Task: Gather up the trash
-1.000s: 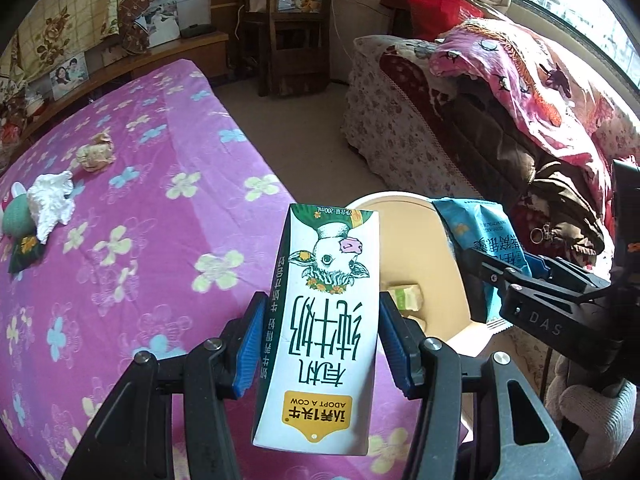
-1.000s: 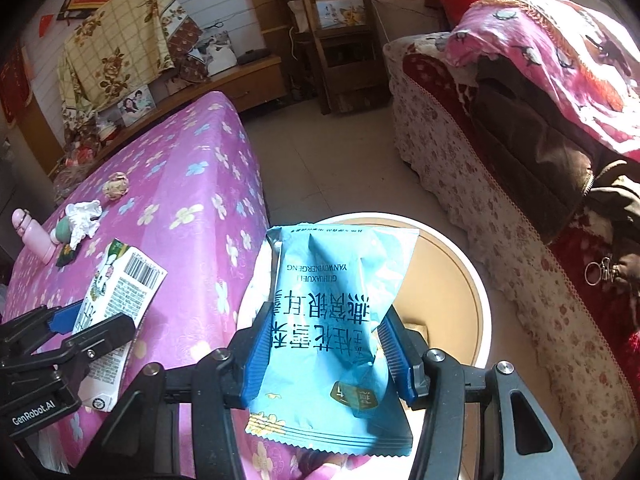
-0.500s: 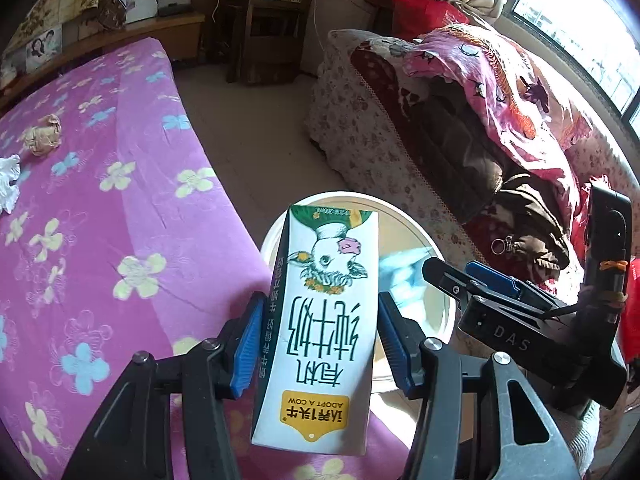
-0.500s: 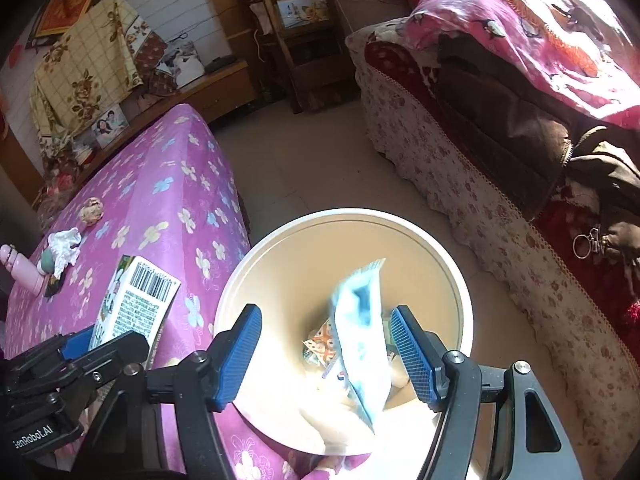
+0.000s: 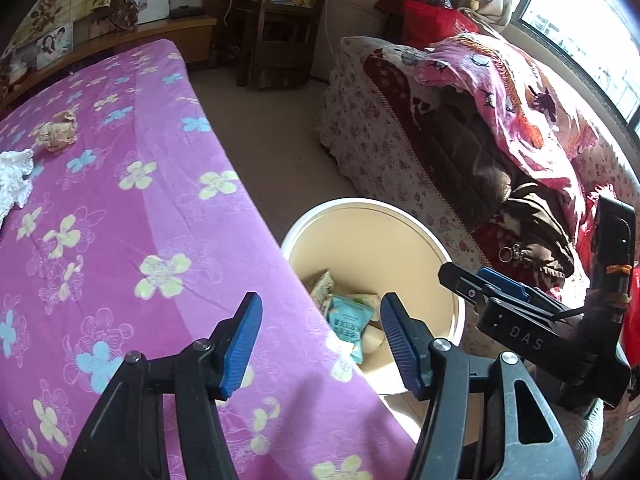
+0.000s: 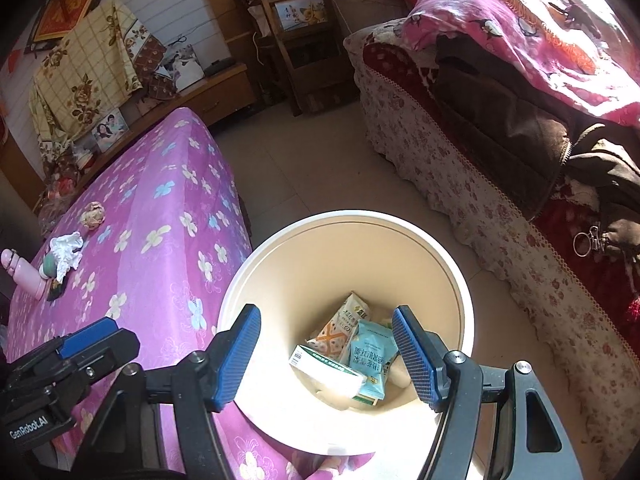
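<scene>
Left gripper (image 5: pixel 320 334) spread wide, nothing between its blue pads, poised over the edge of a purple flowered bedspread (image 5: pixel 120 240) and the near side of a round cream bin (image 5: pixel 416 236). Right gripper (image 6: pixel 326 350) likewise spread and empty, hanging directly above the bin's mouth. Inside the bin, seen best from the right wrist: a light blue snack packet (image 6: pixel 372 354), a white and green milk carton (image 6: pixel 326 368) lying on its side just left of it, and an orange-patterned wrapper (image 6: pixel 340 326) behind both, all touching in one heap on the bottom. Beneath them, paler scraps too washed out by sunlight to identify. From the left wrist, most of that heap hidden behind the bed's edge and the right-hand finger; only part of the blue packet showing. Farther out on the bedspread, well apart from the bin: a crumpled white tissue (image 6: pixel 66 254), cut off at the frame edge in the left view, and a brownish paper ball (image 6: pixel 93 216) beyond it. Beside the tissue, a pink bottle (image 6: pixel 22 274) and a small greenish object, too small to make out. Opposite, a floral sofa (image 6: pixel 460 184) heaped with a pink blanket (image 6: pixel 520 24) and dark clothing.
</scene>
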The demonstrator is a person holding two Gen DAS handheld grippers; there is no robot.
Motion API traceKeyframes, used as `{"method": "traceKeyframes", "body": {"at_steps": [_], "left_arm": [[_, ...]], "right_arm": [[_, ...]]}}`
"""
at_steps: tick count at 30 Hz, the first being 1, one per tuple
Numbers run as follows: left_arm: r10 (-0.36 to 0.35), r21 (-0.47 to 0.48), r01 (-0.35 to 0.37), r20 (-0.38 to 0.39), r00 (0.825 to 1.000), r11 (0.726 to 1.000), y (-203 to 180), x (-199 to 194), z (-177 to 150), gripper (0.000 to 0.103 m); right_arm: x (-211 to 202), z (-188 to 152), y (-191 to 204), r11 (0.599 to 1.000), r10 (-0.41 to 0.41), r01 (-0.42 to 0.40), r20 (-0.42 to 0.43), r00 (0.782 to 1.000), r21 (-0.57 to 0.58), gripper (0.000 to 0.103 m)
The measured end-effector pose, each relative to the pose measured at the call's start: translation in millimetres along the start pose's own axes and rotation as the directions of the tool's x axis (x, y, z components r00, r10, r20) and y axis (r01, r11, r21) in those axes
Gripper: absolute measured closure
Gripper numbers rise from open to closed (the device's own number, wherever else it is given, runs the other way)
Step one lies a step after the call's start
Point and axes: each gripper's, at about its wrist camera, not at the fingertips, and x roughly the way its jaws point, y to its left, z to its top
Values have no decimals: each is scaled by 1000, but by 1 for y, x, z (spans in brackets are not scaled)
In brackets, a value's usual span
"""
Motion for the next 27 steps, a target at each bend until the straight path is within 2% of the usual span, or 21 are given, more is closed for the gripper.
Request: {"method": "traceKeyframes", "body": {"at_steps": [6,13,17,27], "left_arm": [[53,-8,-53,15,998,999,15,-7,-3,41],[93,-37,-92,34,995,995,38,-20,-8,41],[125,-64,-122,43,991,990,57,-30,-13,41],[208,-136,-199,60,976,971,113,-59,-24,41]], "right_arm": [[-7,0,11,999,24,-23,31,999,-34,31],[-5,-4,33,995,42,-40,23,999,-96,31],[-9,-8,50,989,89,-84,30,996,-120,31],[-6,-19,116,962,186,-186,-21,982,-202,31]]}}
